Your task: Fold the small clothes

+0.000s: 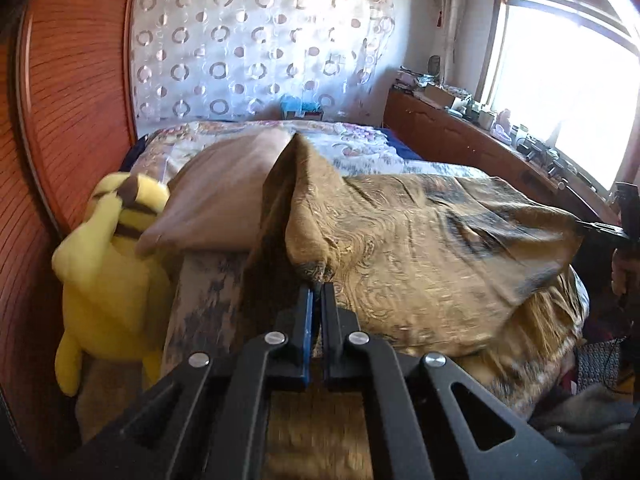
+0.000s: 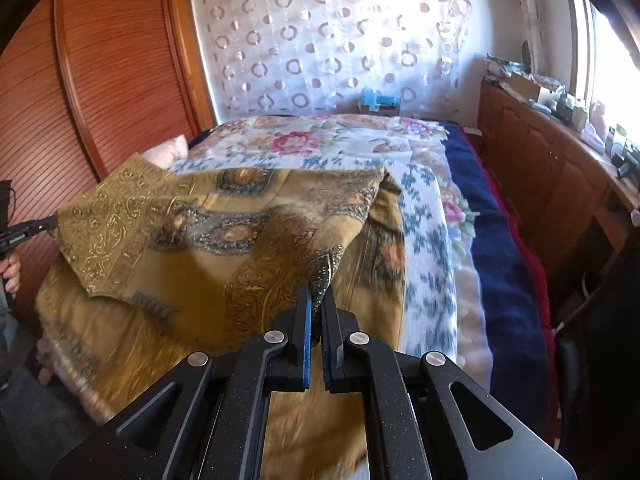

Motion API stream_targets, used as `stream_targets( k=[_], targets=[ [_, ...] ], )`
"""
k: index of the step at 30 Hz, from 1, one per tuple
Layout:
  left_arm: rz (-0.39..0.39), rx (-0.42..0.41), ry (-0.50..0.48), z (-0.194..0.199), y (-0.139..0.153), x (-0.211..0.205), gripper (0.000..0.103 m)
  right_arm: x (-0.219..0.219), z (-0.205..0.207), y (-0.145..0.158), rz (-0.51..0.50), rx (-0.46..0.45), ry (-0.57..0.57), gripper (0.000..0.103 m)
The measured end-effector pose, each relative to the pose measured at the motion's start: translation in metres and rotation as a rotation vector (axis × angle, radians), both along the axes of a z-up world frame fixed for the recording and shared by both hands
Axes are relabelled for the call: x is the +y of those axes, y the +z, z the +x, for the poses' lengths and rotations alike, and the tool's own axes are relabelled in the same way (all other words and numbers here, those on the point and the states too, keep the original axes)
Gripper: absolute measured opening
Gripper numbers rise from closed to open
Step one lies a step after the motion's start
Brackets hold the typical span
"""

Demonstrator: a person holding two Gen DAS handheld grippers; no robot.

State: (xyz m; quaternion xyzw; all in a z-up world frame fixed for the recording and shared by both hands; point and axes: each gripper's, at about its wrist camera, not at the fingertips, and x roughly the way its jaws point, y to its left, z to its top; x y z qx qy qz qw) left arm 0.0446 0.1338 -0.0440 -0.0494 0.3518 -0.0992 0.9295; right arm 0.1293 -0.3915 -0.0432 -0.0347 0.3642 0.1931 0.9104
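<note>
A gold-brown patterned cloth [image 1: 420,240] lies over the near part of the bed, with one edge lifted off it. My left gripper [image 1: 317,286] is shut on one raised corner of the cloth, which stands up in a peak just past the fingertips. My right gripper [image 2: 318,294] is shut on the other corner of the cloth [image 2: 200,240]. The lifted edge stretches between the two grippers. Each one shows in the other's view: the right gripper [image 1: 580,226] at the far right, the left gripper [image 2: 54,222] at the far left.
A yellow plush toy [image 1: 108,280] and a pinkish pillow [image 1: 224,196] sit left of the cloth by the slatted wooden wardrobe [image 2: 100,80]. A floral bedspread [image 2: 320,140] and a navy blanket [image 2: 492,232] cover the bed. A cluttered wooden cabinet [image 2: 540,160] runs under the window.
</note>
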Motion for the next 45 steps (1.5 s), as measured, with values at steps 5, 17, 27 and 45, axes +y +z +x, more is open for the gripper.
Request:
stream_targets(
  k=[5, 17, 27, 45],
  targets=[
    [0.009, 0.027, 0.021, -0.028, -0.012, 0.005, 0.001, -0.016, -0.041, 0.005, 0.016, 0.03, -0.006, 0.001],
    [0.058, 0.085, 0.089, -0.034, -0.039, 0.005, 0.026, -0.005, -0.055, -0.041, -0.101, 0.114, -0.067, 0.042],
    [0.064, 0.092, 0.132, -0.035, -0.042, 0.012, 0.039, 0.009, -0.045, -0.043, -0.078, 0.022, -0.093, 0.059],
    [0.069, 0.163, 0.149, -0.028, -0.07, 0.012, 0.042, 0.082, -0.023, -0.083, -0.131, 0.036, 0.003, 0.069]
  ],
)
